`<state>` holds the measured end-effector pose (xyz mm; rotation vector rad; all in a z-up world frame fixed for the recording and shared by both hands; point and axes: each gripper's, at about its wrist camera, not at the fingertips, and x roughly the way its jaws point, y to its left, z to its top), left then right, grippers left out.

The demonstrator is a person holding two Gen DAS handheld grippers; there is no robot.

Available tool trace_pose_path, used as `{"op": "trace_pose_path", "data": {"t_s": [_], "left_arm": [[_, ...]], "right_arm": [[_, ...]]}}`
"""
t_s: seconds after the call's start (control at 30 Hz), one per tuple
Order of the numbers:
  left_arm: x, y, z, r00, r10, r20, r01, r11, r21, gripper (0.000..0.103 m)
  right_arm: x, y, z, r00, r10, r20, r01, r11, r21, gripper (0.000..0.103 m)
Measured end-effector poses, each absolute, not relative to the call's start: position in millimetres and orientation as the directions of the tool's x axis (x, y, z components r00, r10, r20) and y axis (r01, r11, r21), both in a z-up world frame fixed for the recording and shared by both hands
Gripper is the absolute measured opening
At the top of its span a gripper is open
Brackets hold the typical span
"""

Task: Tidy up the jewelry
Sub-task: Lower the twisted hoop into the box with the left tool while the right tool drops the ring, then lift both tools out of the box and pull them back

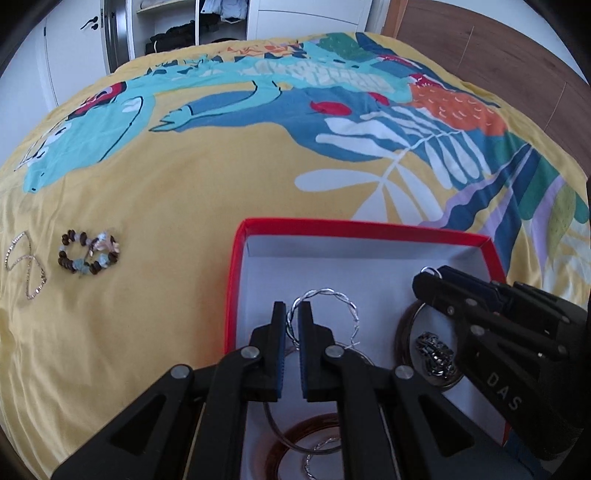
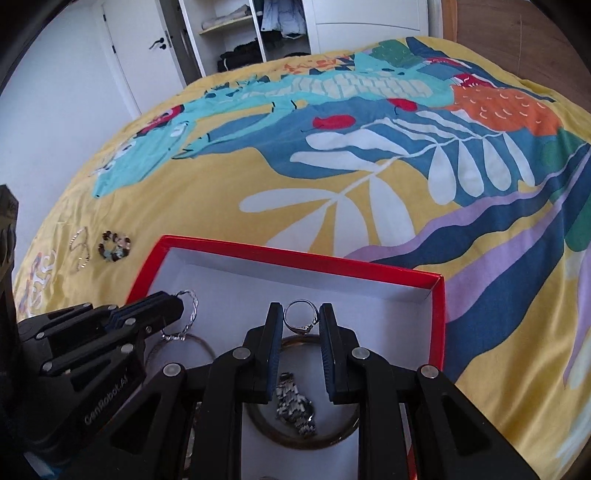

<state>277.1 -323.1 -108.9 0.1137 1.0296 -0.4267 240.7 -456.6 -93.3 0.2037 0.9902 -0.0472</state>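
A red box (image 1: 362,226) with a white inside lies on the bed; it also shows in the right wrist view (image 2: 295,254). My left gripper (image 1: 294,325) is shut on a twisted silver hoop earring (image 1: 332,295) and holds it over the box; the hoop shows again in the right wrist view (image 2: 190,312). My right gripper (image 2: 301,325) is shut on a silver ring (image 2: 300,314) above the box. In the box lie brown bangles (image 1: 402,332) and a metal watch (image 2: 297,404). A beaded bracelet (image 1: 88,253) and a thin chain (image 1: 26,264) lie on the bedspread to the left.
The yellow bedspread (image 1: 192,192) with a blue and teal print covers the bed. An open wardrobe with clothes (image 1: 177,33) and a white door (image 2: 147,55) stand behind it. A wooden headboard (image 1: 498,48) is at the right.
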Motion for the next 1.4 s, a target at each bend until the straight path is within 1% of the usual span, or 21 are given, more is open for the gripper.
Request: {"op": "trace_pose_path", "data": {"t_s": [0.13,0.37,0.43,0.47,0.5,0.53,0.57,0.7,0.8,0.87,0.93,1.03,1.2,1.33,1.4], "left_arm": [[276,-323,-111,0.435,-0.282,-0.855,0.39,0.915,-0.103,0.006],[274,-323,-111,0.452,-0.272,-0.849,0.375,0.922,-0.096,0.007],[275,-321,-109,0.447,-0.289,-0.847,0.373,0.921,-0.117,0.008],[275,-319,-107,0.442,-0.3,-0.846,0.367,0.92,-0.134,0.011],[275,-318,-105,0.437,-0.311,-0.844,0.364,0.919,-0.151,0.013],[274,-316,-102,0.437,-0.317,-0.842,0.359,0.919,-0.159,0.02],[271,-315,-97,0.447,-0.319,-0.836,0.36,0.919,-0.159,0.024],[256,-311,-71,0.474,-0.337,-0.814,0.377,0.913,-0.158,0.026],[239,-303,-46,0.502,-0.337,-0.796,0.38,0.913,-0.147,0.035],[226,-295,-28,0.53,-0.328,-0.782,0.374,0.918,-0.132,0.041],[213,-286,-11,0.555,-0.309,-0.772,0.362,0.926,-0.111,0.042],[190,-271,12,0.601,-0.268,-0.753,0.342,0.938,-0.061,0.044],[153,-243,40,0.66,-0.21,-0.722,0.306,0.952,0.002,0.045],[122,-216,59,0.696,-0.172,-0.697,0.273,0.961,0.035,0.045],[109,-204,66,0.712,-0.159,-0.684,0.259,0.965,0.046,0.045]], "right_arm": [[245,-456,-105,0.517,0.033,-0.855,0.147,0.981,0.127,0.02],[246,-454,-106,0.507,0.008,-0.862,0.146,0.985,0.095,0.021],[245,-456,-106,0.506,0.002,-0.862,0.159,0.983,0.096,0.027],[243,-458,-105,0.507,0.002,-0.862,0.164,0.981,0.099,0.027],[241,-458,-103,0.511,0.002,-0.86,0.166,0.981,0.1,0.03],[240,-458,-100,0.515,-0.001,-0.857,0.165,0.981,0.098,0.034],[237,-457,-97,0.521,-0.006,-0.853,0.164,0.982,0.094,0.036],[220,-458,-76,0.547,-0.017,-0.837,0.175,0.98,0.094,0.04],[202,-458,-55,0.572,-0.023,-0.82,0.191,0.976,0.107,0.048],[189,-454,-41,0.59,-0.021,-0.807,0.195,0.974,0.117,0.05],[174,-448,-28,0.601,-0.02,-0.799,0.196,0.973,0.123,0.055],[154,-435,-9,0.622,-0.014,-0.783,0.185,0.974,0.128,0.058],[119,-407,19,0.654,0.002,-0.757,0.158,0.978,0.139,0.061],[98,-386,37,0.677,0.017,-0.736,0.137,0.979,0.149,0.072],[87,-374,45,0.688,0.026,-0.726,0.124,0.98,0.153,0.072]]}}
